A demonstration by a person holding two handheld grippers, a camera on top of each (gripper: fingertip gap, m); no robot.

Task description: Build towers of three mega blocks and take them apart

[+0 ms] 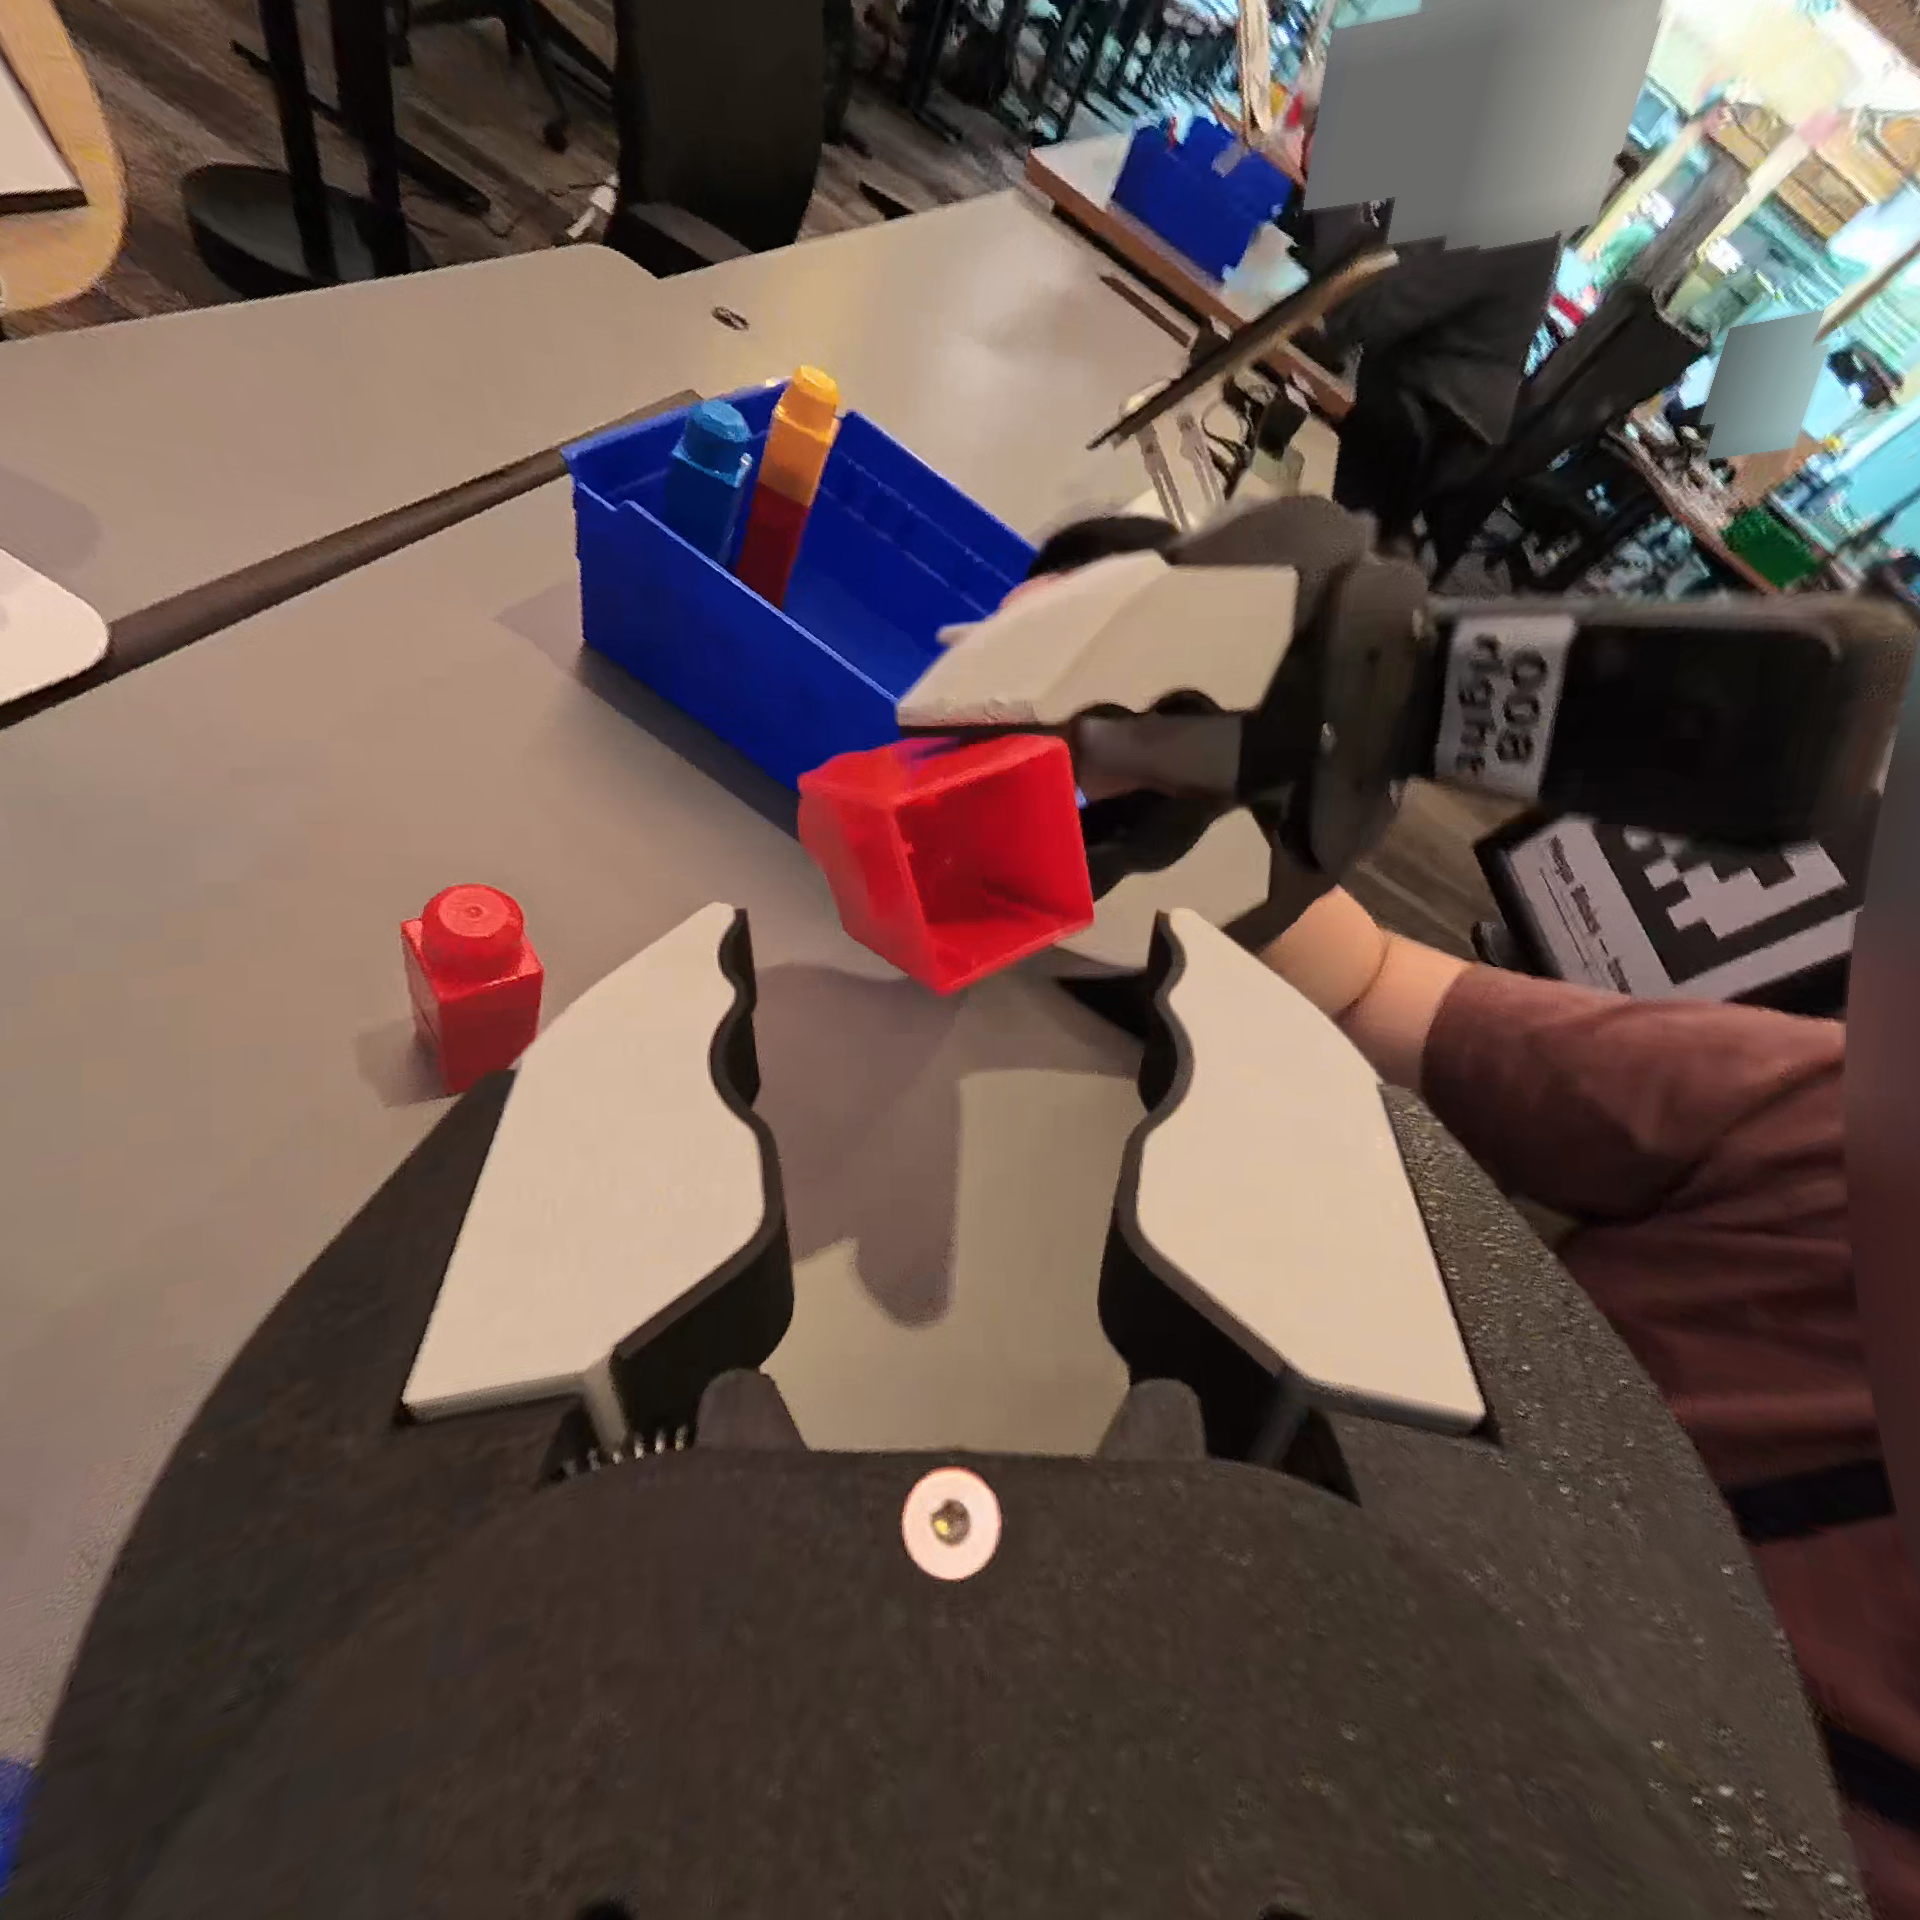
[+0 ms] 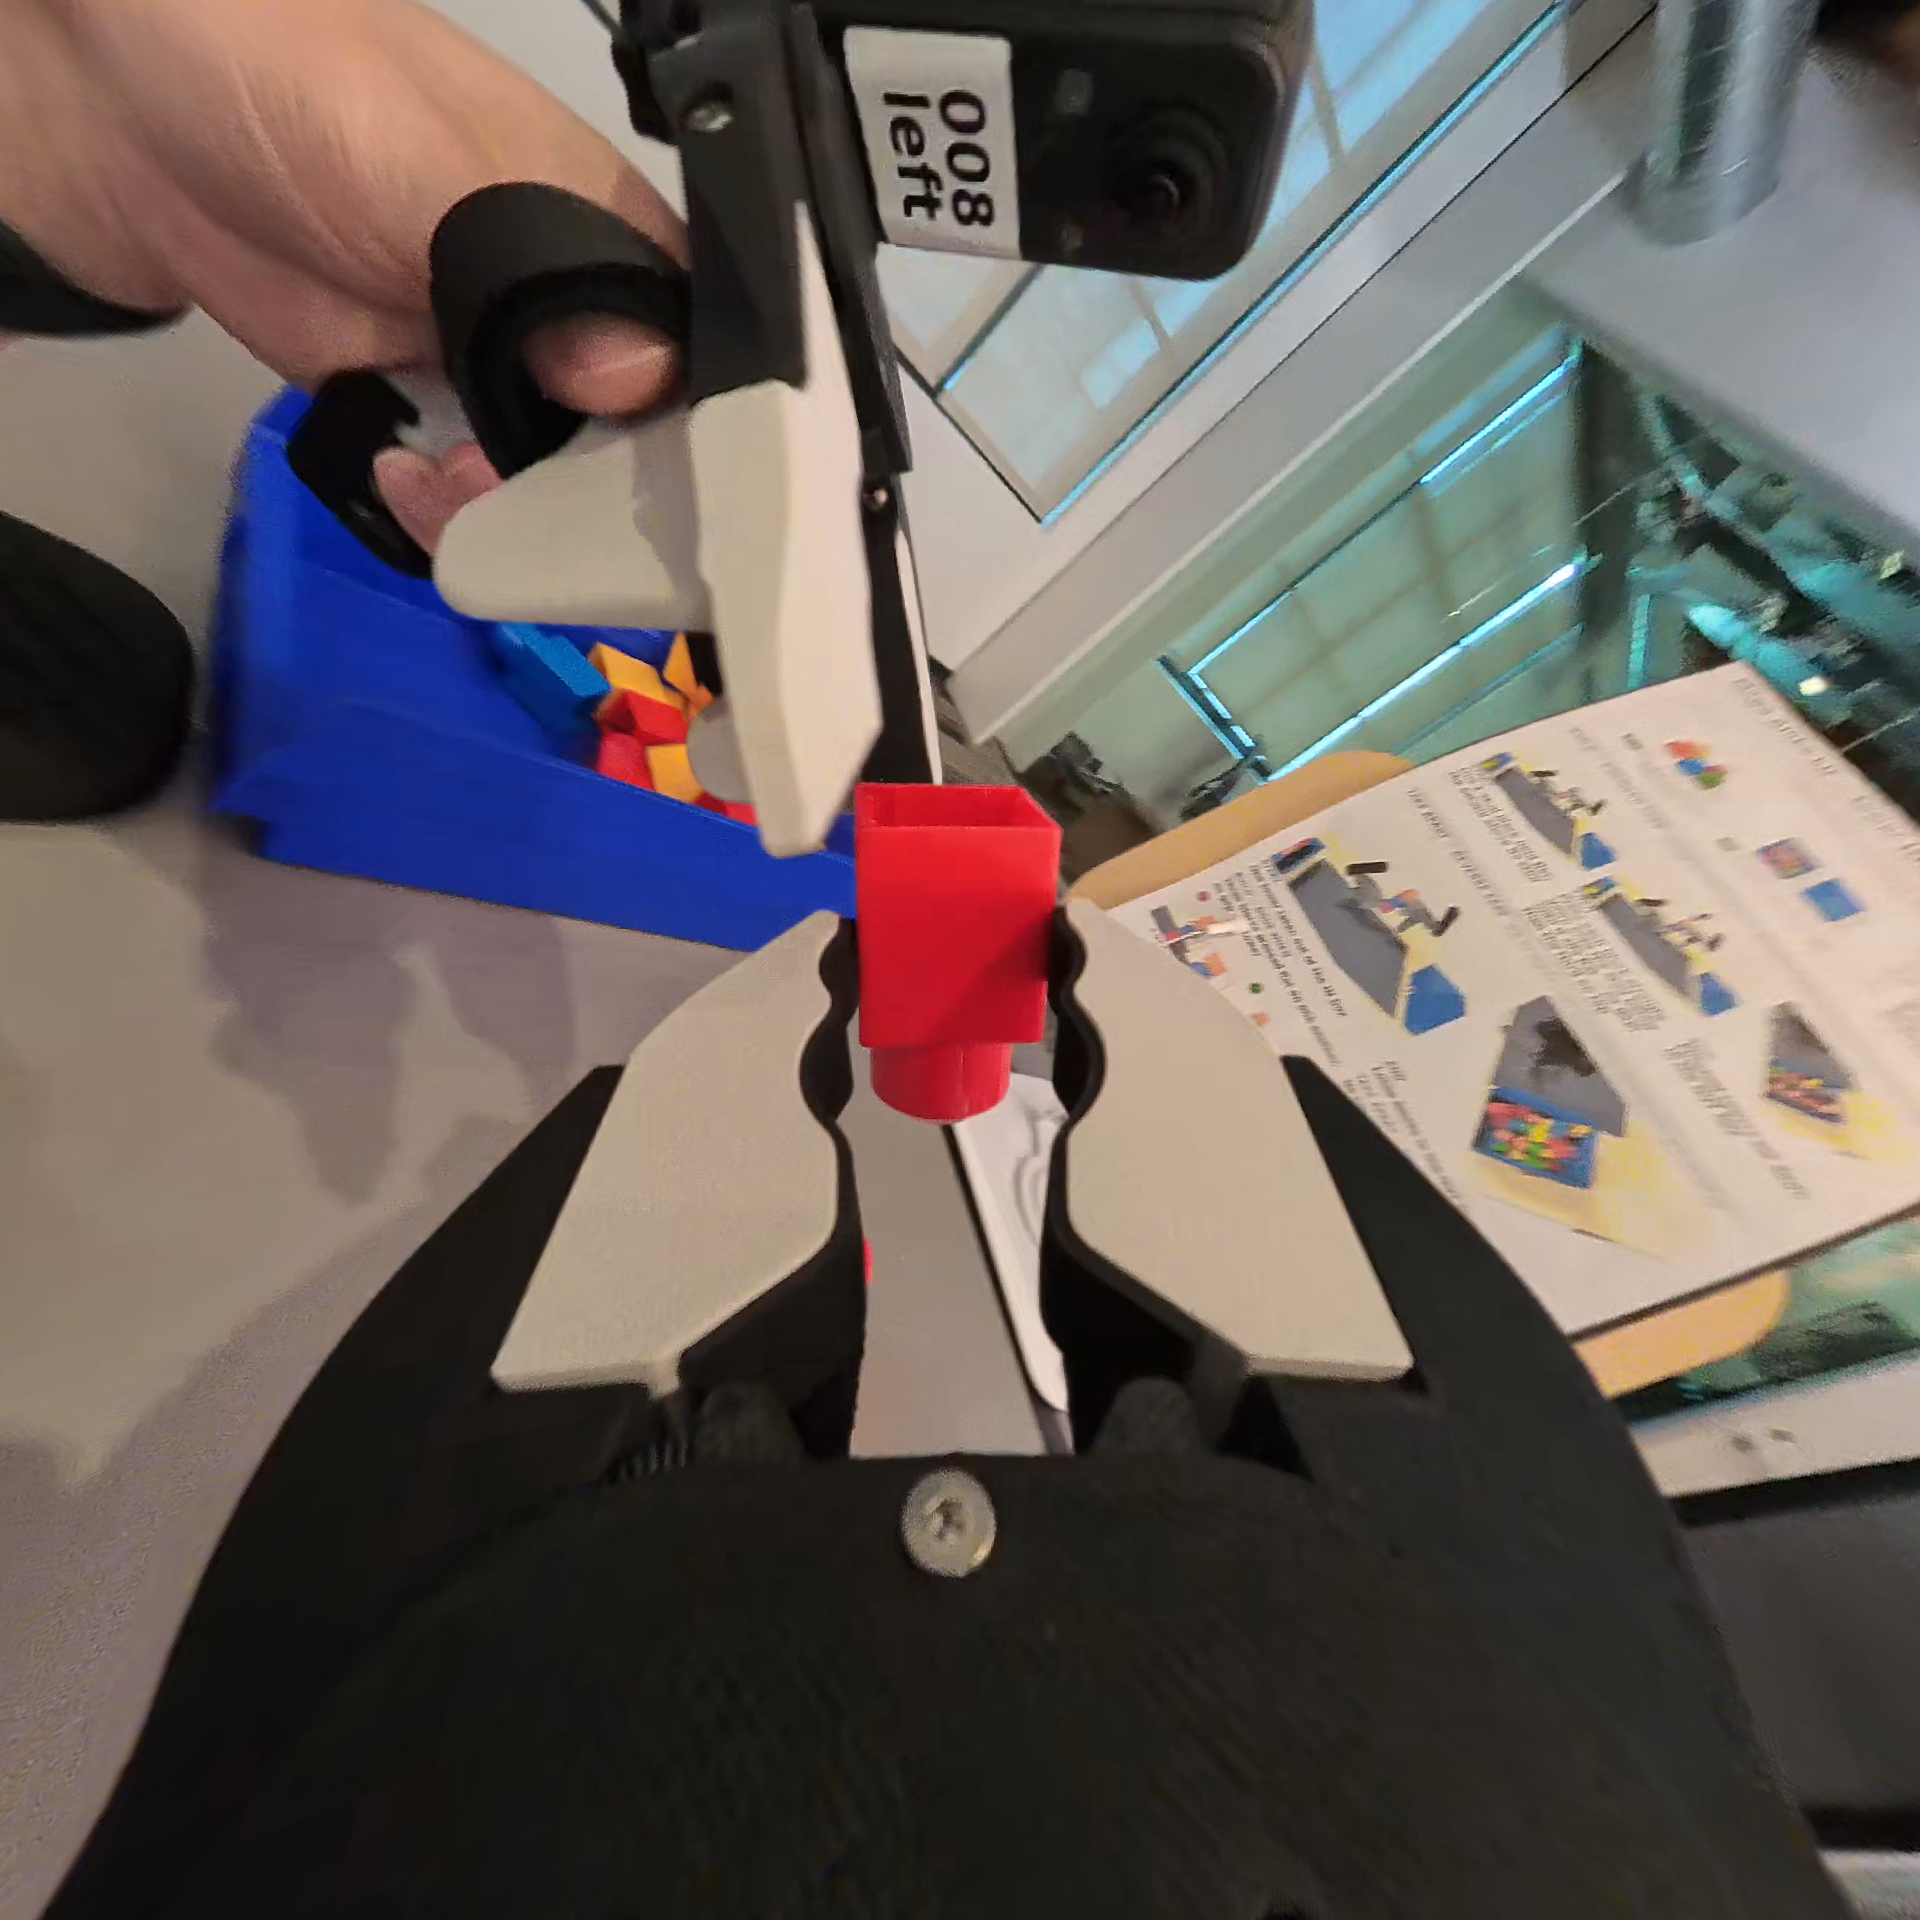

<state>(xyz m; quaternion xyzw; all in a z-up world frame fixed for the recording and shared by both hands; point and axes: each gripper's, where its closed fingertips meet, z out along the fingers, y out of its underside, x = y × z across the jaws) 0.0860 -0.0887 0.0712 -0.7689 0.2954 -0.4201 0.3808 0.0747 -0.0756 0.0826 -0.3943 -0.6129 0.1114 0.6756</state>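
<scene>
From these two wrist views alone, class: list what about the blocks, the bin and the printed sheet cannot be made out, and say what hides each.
- Blue bin, right wrist view: most of the blocks inside are covered by the left gripper and the hand.
- Red block held by the right gripper, left wrist view: its stud faces away.
- Printed sheet, right wrist view: blurred, cut off by the right edge.
- Blue and orange-red stacks, left wrist view: bases hidden behind the bin wall.

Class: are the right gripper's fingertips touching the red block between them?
Touching. In the right wrist view both pads press the sides of the red block, with no gap on either side of the right gripper.
</scene>
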